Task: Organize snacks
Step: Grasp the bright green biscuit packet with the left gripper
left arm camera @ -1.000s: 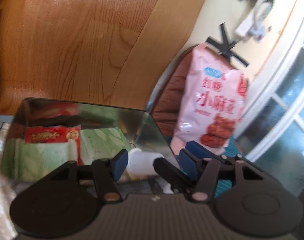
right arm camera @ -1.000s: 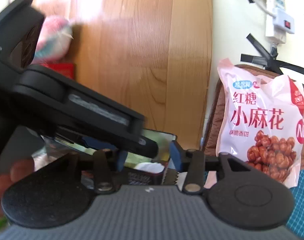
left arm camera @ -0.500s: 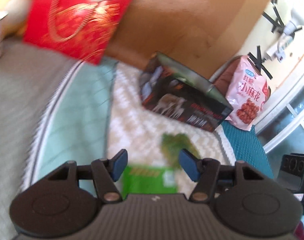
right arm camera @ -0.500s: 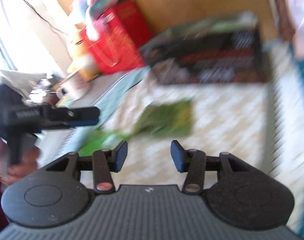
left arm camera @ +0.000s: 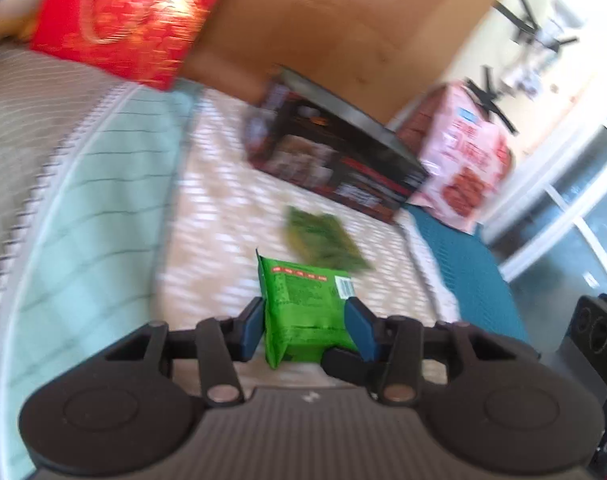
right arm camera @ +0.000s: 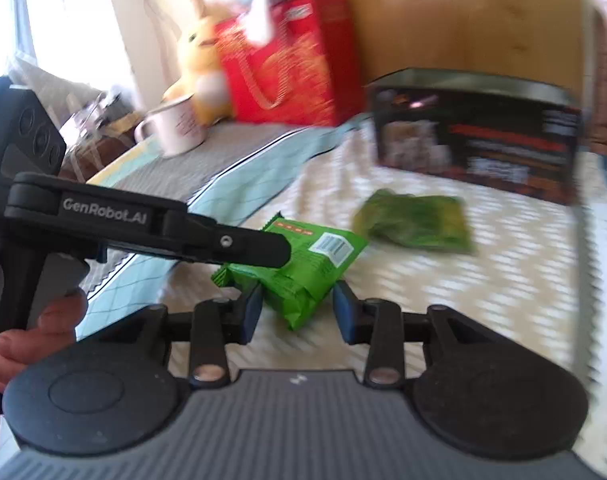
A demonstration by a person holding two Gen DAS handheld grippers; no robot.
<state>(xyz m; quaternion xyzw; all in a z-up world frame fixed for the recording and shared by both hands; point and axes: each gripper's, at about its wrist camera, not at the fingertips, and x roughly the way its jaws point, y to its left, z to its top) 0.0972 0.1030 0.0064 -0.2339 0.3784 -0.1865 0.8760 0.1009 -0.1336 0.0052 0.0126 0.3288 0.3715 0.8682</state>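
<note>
While two green packets are lying on the bed, both closing grippers, left and right, are bracketing one packet; "GenRobot.AI" is showing.

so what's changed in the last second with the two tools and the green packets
Both tools swung away from the black box and pink bag down to the bright green packet. The left tool is closing on it; the right tool is closing around its near corner, pads not visibly pressing. The darker green packet stayed put.
</note>
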